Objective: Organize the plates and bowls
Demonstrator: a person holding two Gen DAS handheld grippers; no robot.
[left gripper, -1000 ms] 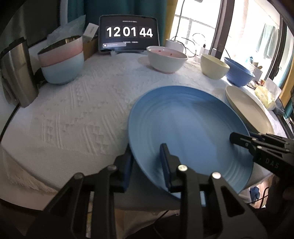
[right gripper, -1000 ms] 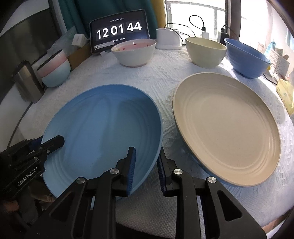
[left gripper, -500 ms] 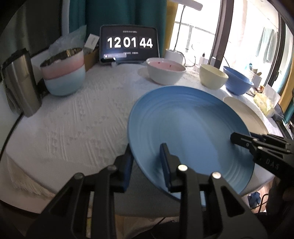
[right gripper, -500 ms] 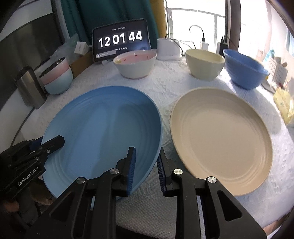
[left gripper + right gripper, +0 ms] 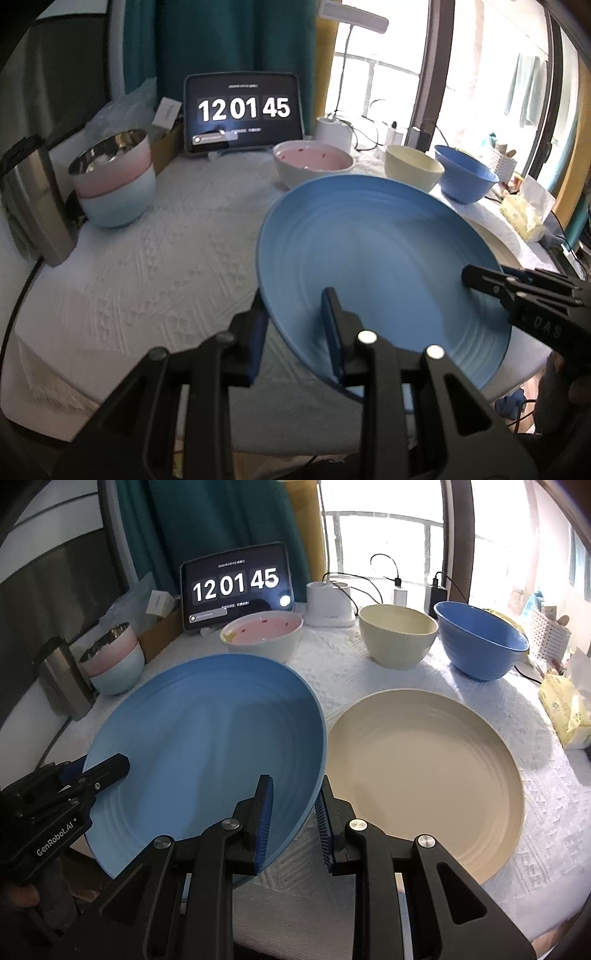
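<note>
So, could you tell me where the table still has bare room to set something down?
Bare cloth lies between the stacked bowls and the held blue plate. The back row by the tablet is crowded, and the cream plate fills the right.

Daylit from behind, heavily fisheyed, soft in places.

Strong daylight through the window [image 5: 388,542] beyond the far right corner of the table [image 5: 147,258], blown out to white there; dim along the dark curtain [image 5: 221,37] at the far left. Slight motion blur on the blue plate [image 5: 369,251] in the left wrist view. Glare spot on the clock screen [image 5: 284,600]. Straight lines bowed, corners vignetted black.
</note>
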